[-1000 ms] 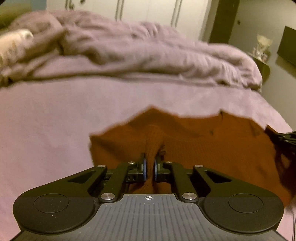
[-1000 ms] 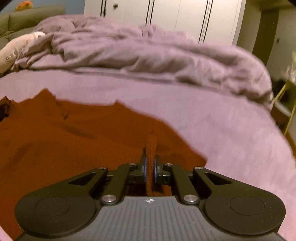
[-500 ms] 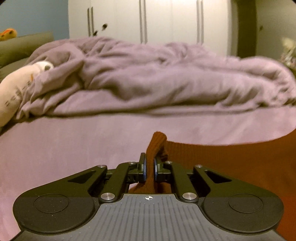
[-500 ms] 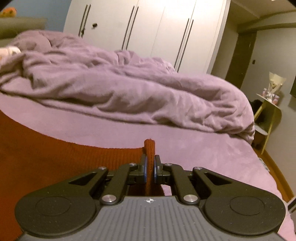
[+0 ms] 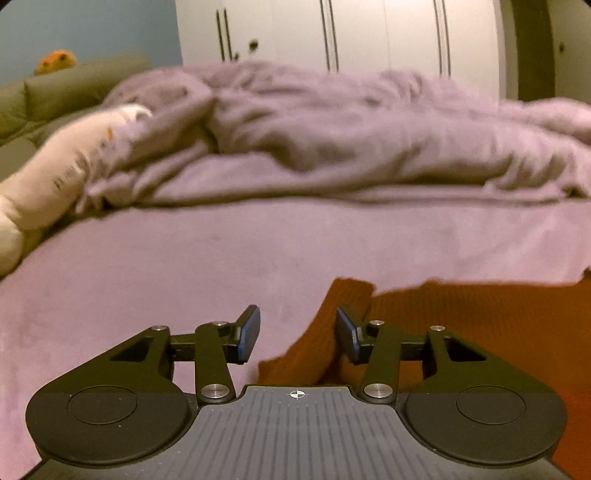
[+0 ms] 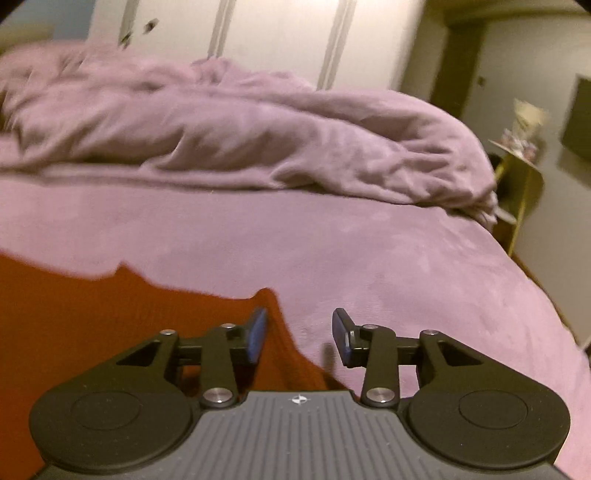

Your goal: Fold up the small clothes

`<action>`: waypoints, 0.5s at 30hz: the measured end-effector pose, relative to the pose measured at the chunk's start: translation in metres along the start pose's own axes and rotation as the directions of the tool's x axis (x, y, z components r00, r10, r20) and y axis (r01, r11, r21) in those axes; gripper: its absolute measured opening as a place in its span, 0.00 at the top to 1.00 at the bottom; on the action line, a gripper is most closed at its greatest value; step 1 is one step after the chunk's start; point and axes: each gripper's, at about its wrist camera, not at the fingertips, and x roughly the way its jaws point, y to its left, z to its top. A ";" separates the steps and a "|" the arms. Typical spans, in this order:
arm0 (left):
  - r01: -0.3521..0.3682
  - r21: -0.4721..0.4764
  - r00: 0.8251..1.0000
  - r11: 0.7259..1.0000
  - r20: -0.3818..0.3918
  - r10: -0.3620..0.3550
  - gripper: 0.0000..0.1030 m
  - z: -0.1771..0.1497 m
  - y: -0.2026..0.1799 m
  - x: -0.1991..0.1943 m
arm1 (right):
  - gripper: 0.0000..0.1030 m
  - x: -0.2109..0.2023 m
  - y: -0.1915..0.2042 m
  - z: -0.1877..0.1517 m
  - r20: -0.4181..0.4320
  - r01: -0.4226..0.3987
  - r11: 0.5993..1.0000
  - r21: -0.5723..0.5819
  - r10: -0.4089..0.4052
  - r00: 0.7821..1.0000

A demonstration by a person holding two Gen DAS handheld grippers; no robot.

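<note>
Rust-red knit garment [image 5: 461,332] lies flat on the lilac bed sheet [image 5: 147,288], on the near part of the bed, well short of the duvet. Using the duvet as landmark.

Surface/room: crumpled lilac duvet [image 5: 351,133] heaped across the far half of the bed. Behind the duvet, white wardrobe doors [image 5: 369,33] with long bar handles. Everything is soft with motion blur.

Left gripper [image 5: 297,334]: jaws spread wide, gripping nothing. A raised corner of the garment stands in the gap, close against the right-hand finger; whether it touches the pad can't be told. Rest of the garment runs off to the right of frame.

Right gripper [image 6: 299,336]: jaws likewise released, empty. The garment's [image 6: 92,317] edge peaks just in front of the left-hand finger; bare sheet [image 6: 406,266] under the right-hand one. Garment fills the lower left of this view.

View differences:
- Left wrist only: cream pillow or plush [image 5: 55,184] left of the duvet, partly tucked under it; olive headboard or sofa [image 5: 66,92] behind that, orange toy [image 5: 55,62] on top, blue wall.
- Right wrist only: duvet's [image 6: 258,140] right end hanging at the bed edge; beyond it a yellow side table [image 6: 521,184] with small items too blurred to identify, a dark doorway [image 6: 454,70], and a dark panel [image 6: 578,118] on the wall.
</note>
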 end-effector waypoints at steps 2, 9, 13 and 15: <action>0.064 -0.050 0.998 0.997 0.024 -0.063 0.38 0.004 0.002 -0.019 | 0.64 -0.024 0.002 0.001 0.064 -0.054 0.998 0.026 0.053 0.997; 0.201 -0.081 0.973 0.976 -0.099 -0.208 0.24 -0.022 -0.036 -0.010 | 0.60 -0.074 0.079 -0.028 0.064 -0.437 0.894 -0.097 0.444 0.894; 0.157 -0.102 0.982 0.982 -0.090 -0.166 0.15 -0.038 -0.023 0.003 | 0.53 -0.065 0.079 -0.045 0.042 -0.433 0.885 -0.172 0.445 0.894; 0.134 -0.128 0.985 0.983 -0.092 -0.146 0.15 -0.038 -0.012 0.005 | 0.53 -0.054 0.053 -0.040 0.035 -0.382 0.918 -0.110 0.388 0.921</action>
